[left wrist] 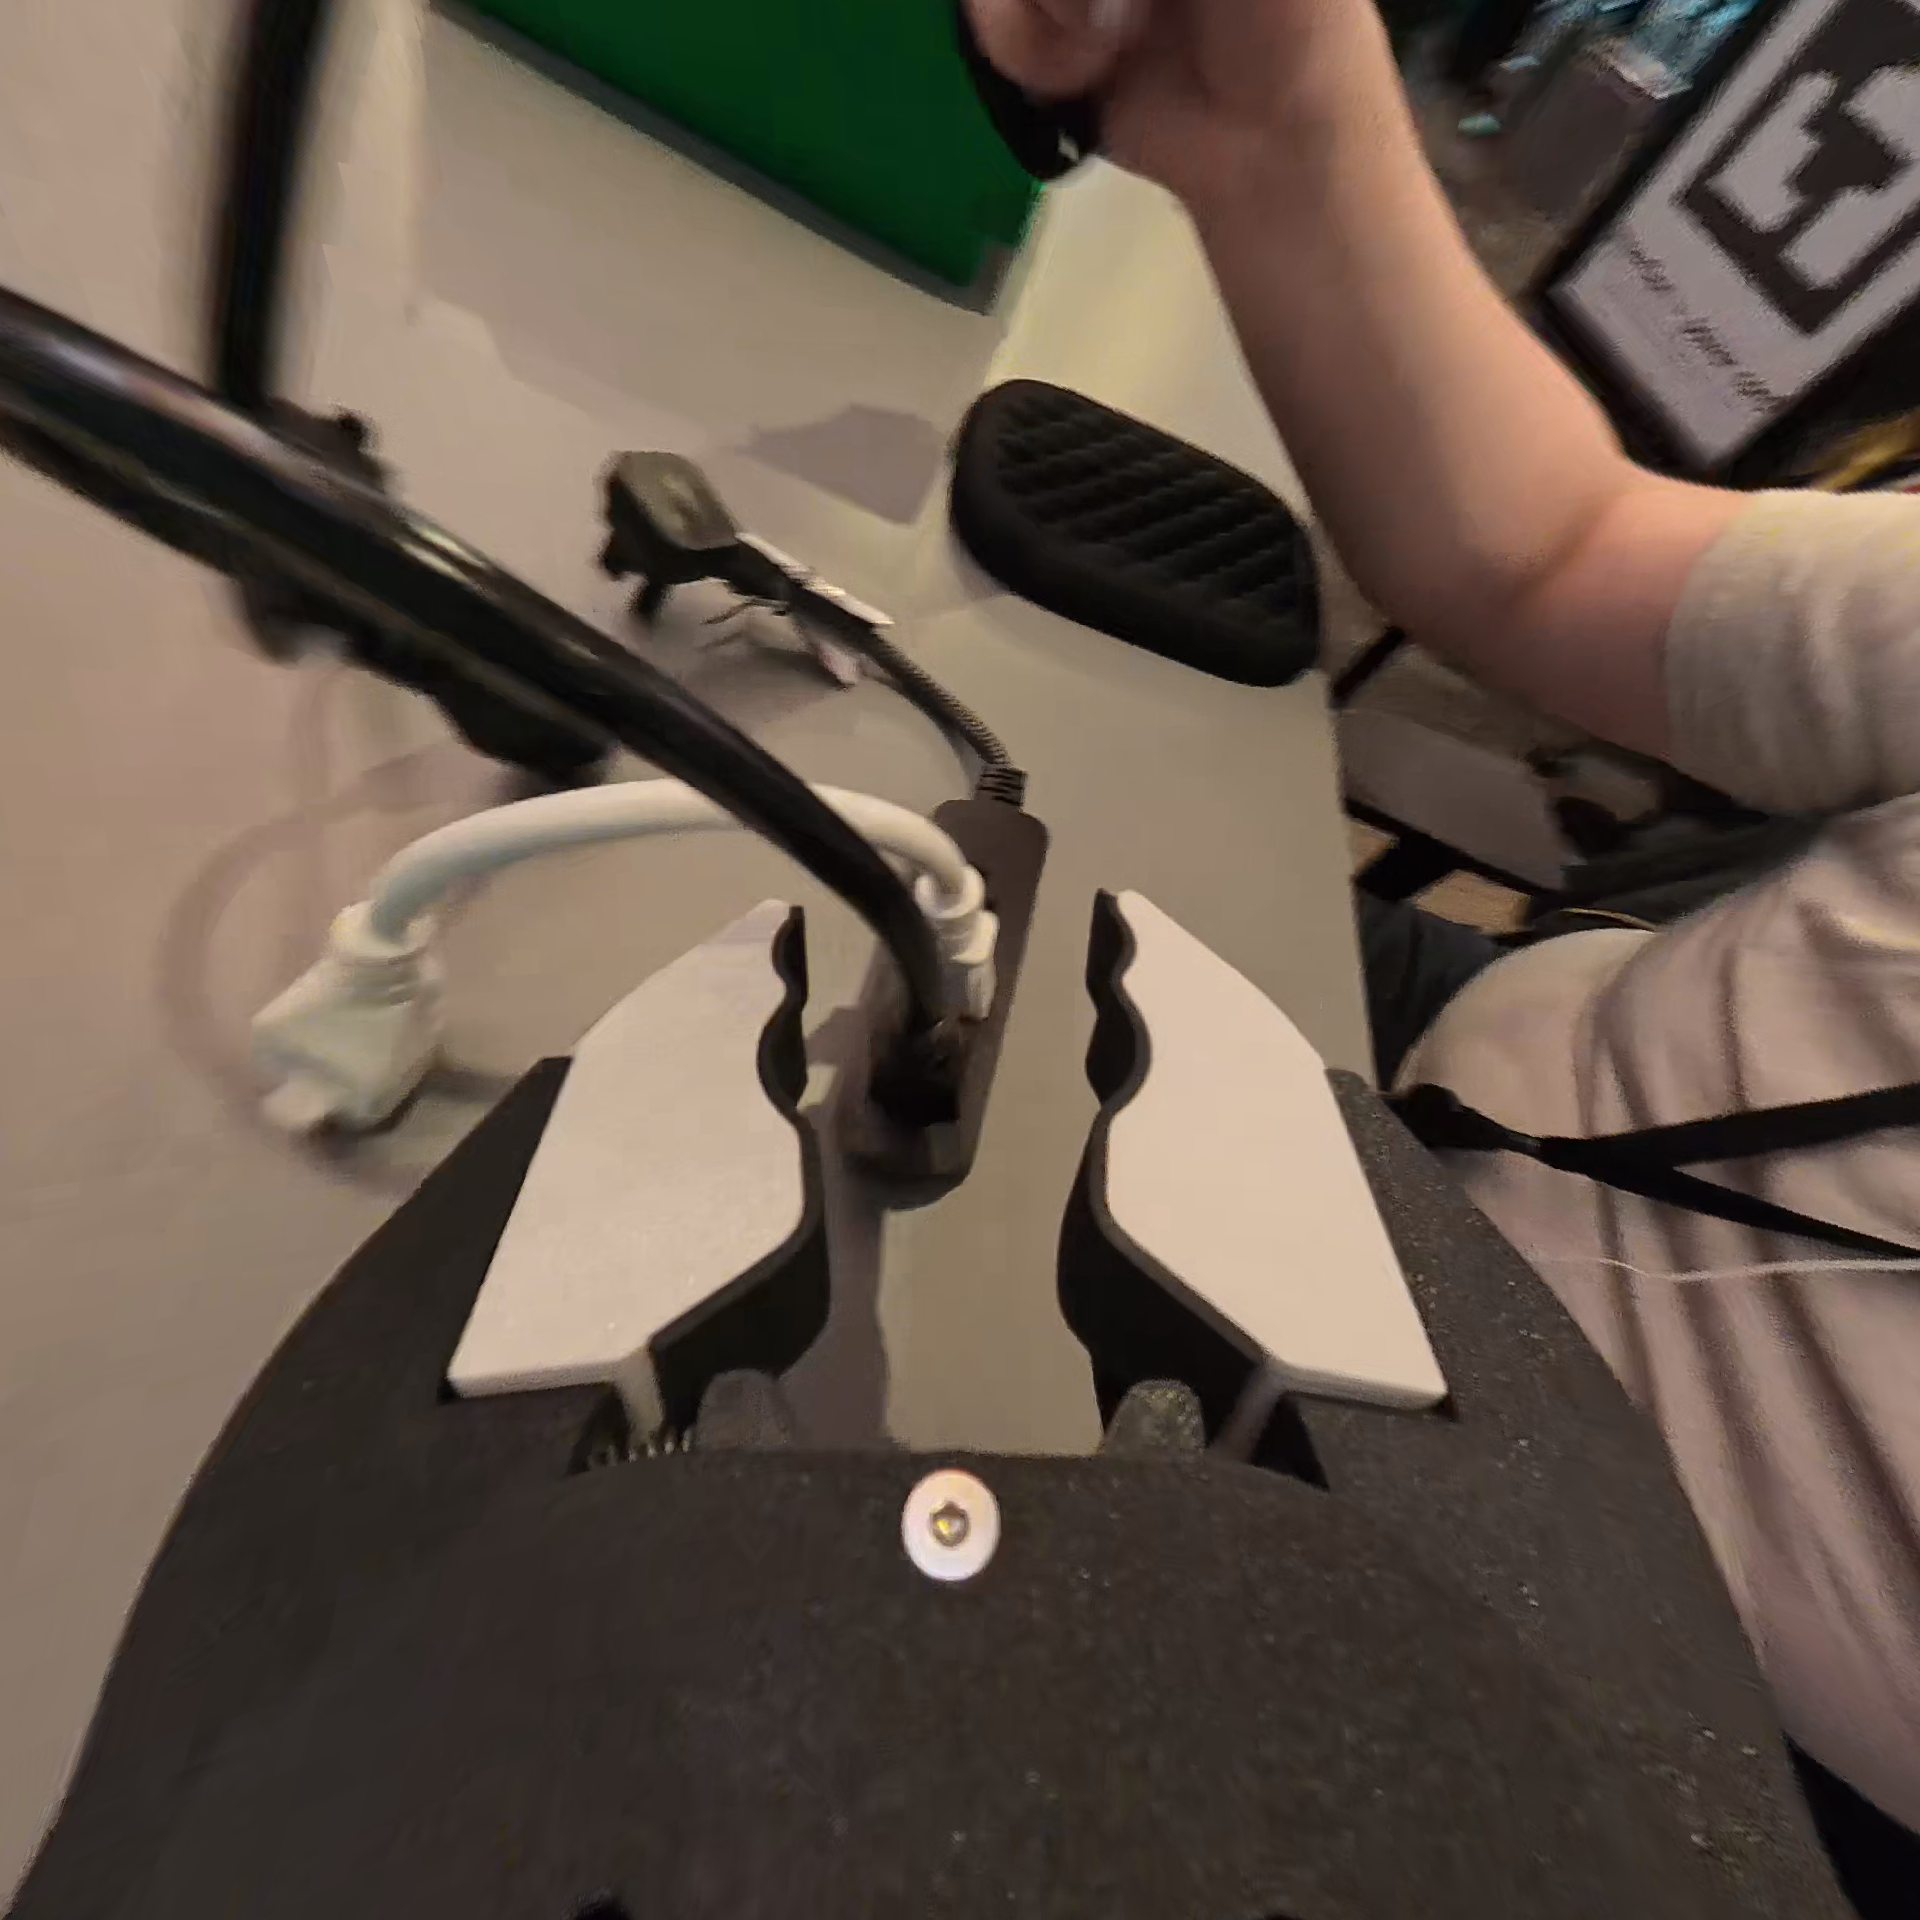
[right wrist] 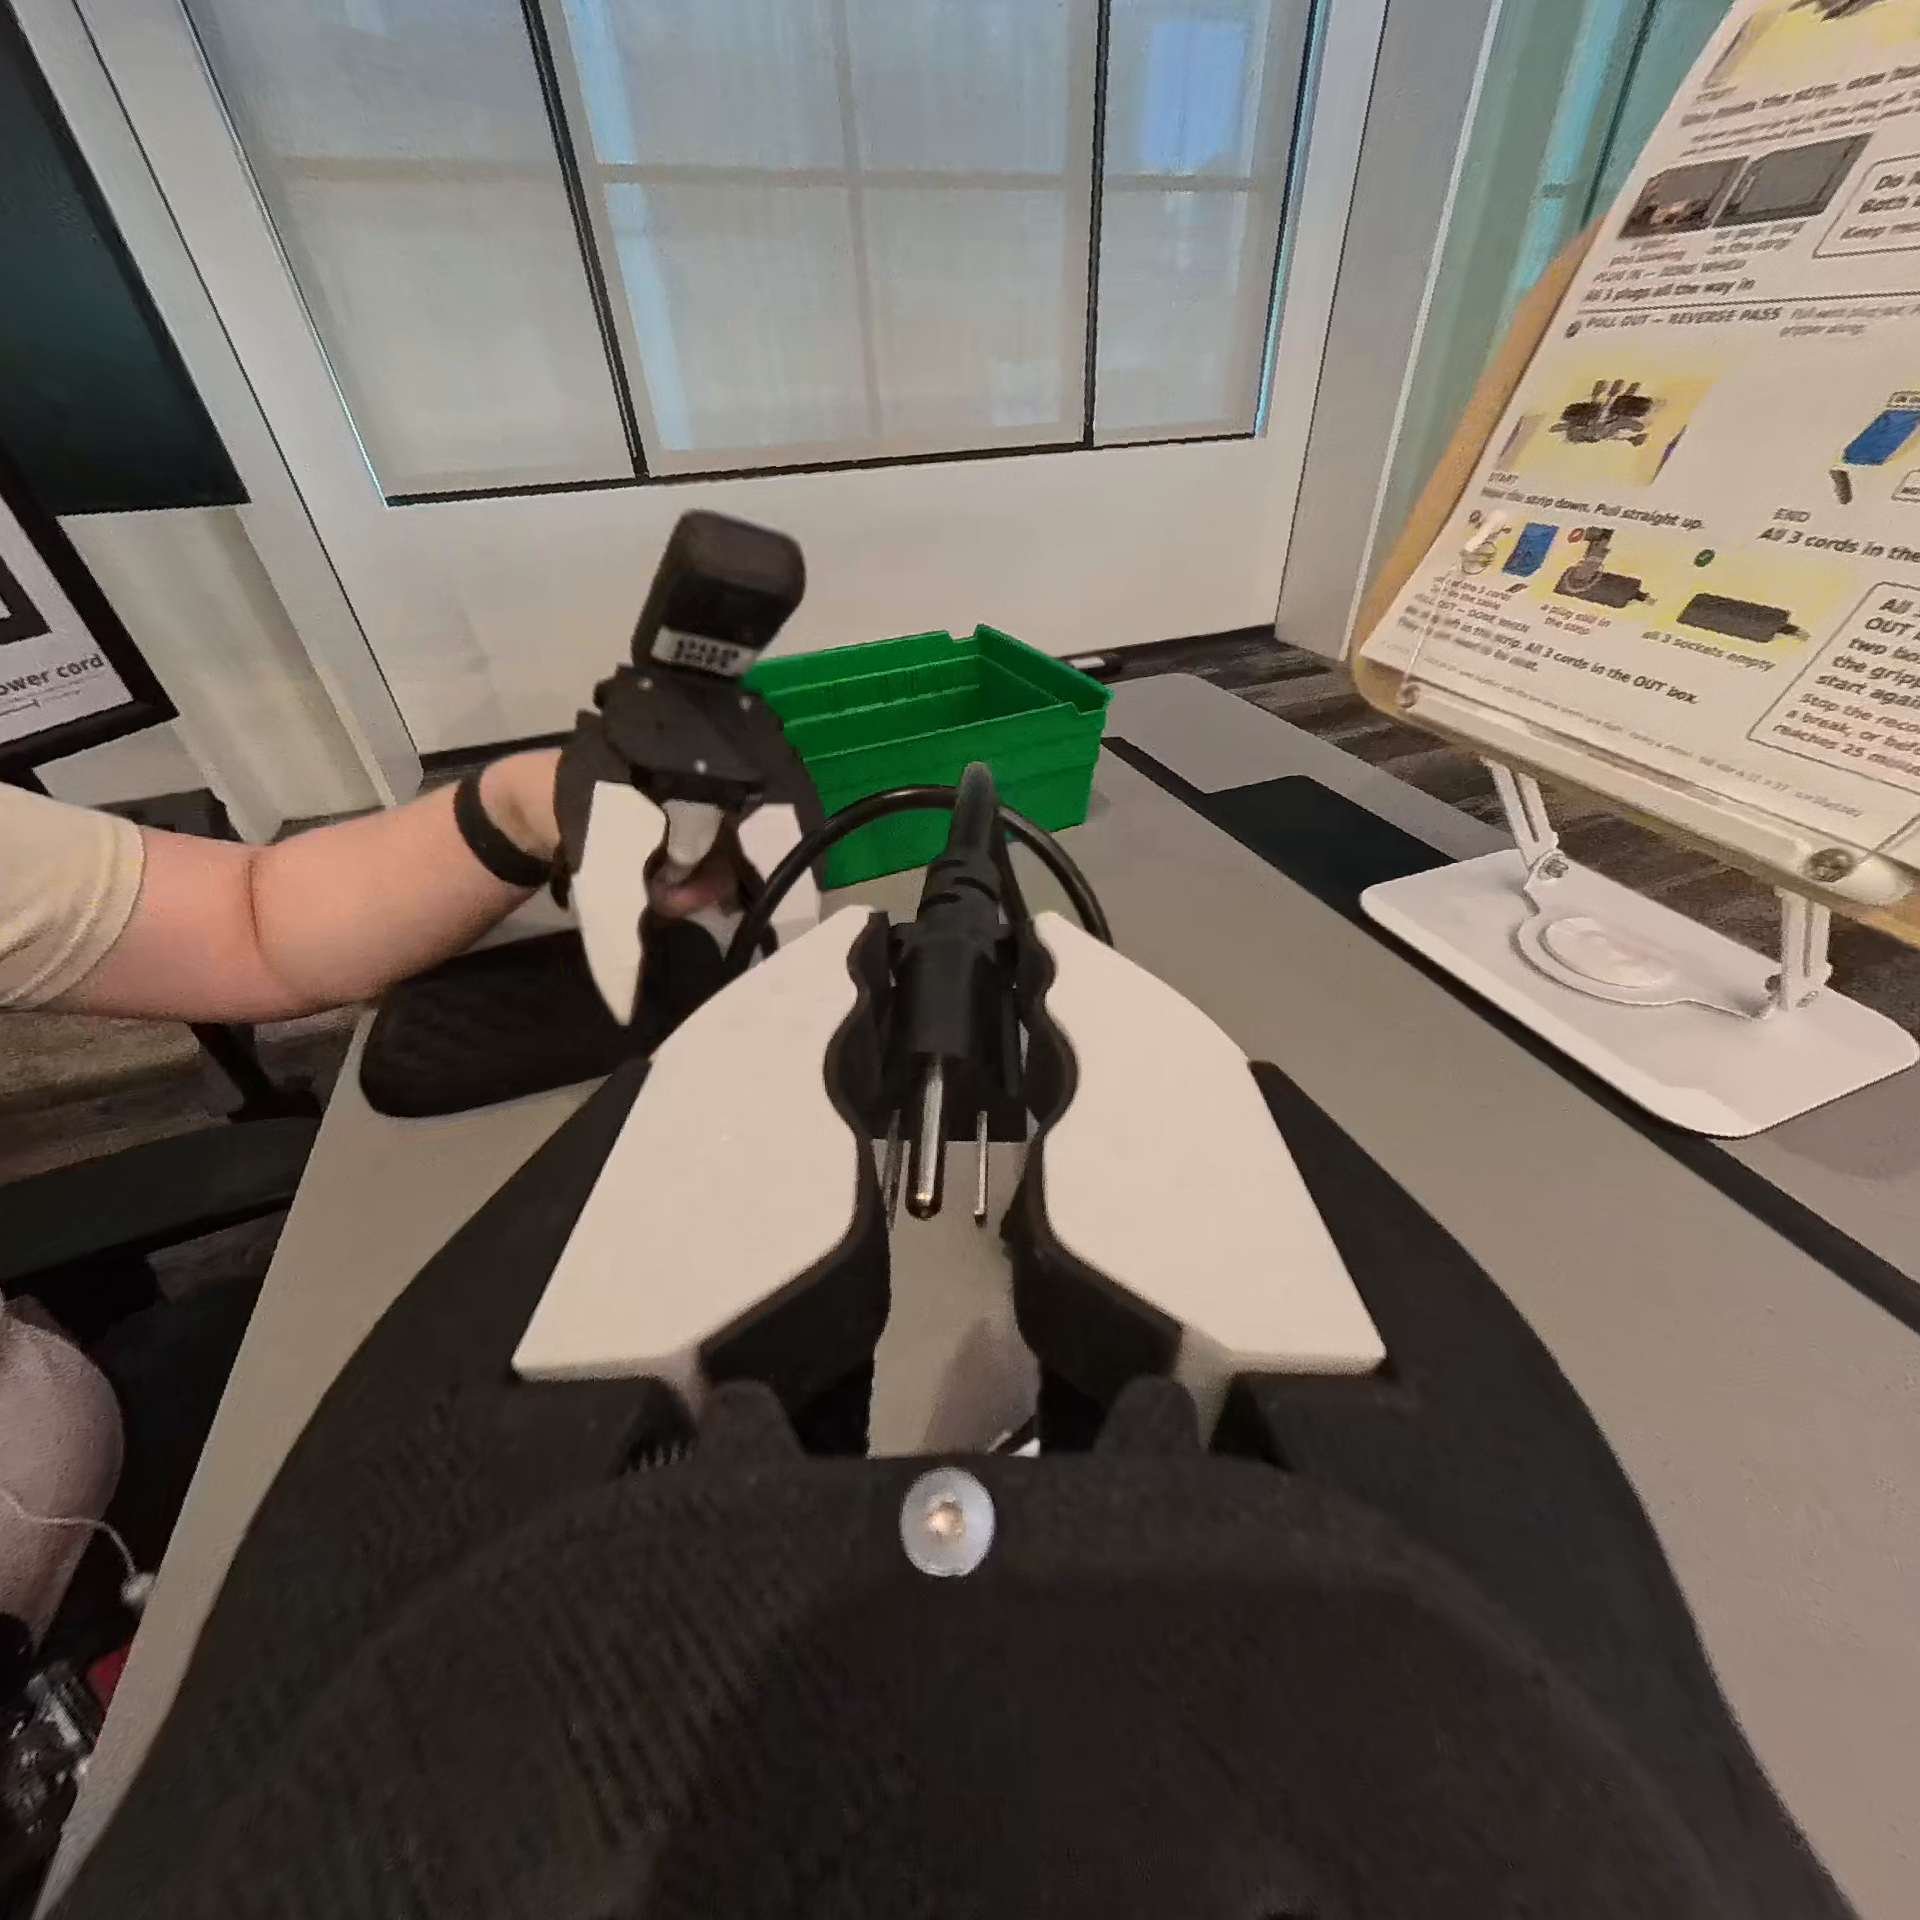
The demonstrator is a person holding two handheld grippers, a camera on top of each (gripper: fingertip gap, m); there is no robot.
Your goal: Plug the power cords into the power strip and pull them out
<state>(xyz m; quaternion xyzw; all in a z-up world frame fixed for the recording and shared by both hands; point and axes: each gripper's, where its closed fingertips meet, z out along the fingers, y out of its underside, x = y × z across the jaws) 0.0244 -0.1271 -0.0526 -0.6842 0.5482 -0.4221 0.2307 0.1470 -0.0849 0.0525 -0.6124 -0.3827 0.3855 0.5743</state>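
Clamped between the right gripper's [right wrist: 951,1049] fingers, a black plug [right wrist: 948,1023] points its prongs back toward the camera. Left gripper [left wrist: 945,1023], fingers open and empty, hovers over the power strip [left wrist: 977,977] lengthwise on the desk [left wrist: 1164,1039], white plug [left wrist: 961,940] seated.

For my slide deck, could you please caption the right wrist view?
Right hand-held gripper clamps a black three-prong plug, prongs toward the camera, before a green bin.

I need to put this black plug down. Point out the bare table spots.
Bare grey table lies between the green bin and the white stand. Crowded: around the power strip, with the white cord and loose plugs.
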